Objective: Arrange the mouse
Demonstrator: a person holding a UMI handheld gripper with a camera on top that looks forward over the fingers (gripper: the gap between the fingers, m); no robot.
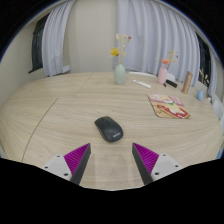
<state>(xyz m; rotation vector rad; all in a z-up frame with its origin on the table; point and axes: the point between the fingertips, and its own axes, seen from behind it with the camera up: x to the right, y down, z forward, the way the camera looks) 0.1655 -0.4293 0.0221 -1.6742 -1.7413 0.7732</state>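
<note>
A black computer mouse (pixel 108 128) lies on the light wooden table (pixel 50 115), just ahead of my fingers and between their lines. My gripper (pixel 111 159) is open and empty, its magenta pads (pixel 77 157) wide apart, hovering above the table short of the mouse. Nothing is between the fingers.
A pale green vase with flowers (pixel 120 70) stands at the far side. A colourful mat or book (pixel 169 106) lies to the right beyond the mouse. Bottles and small items (pixel 165 72) stand at the far right. Curtains hang behind the table.
</note>
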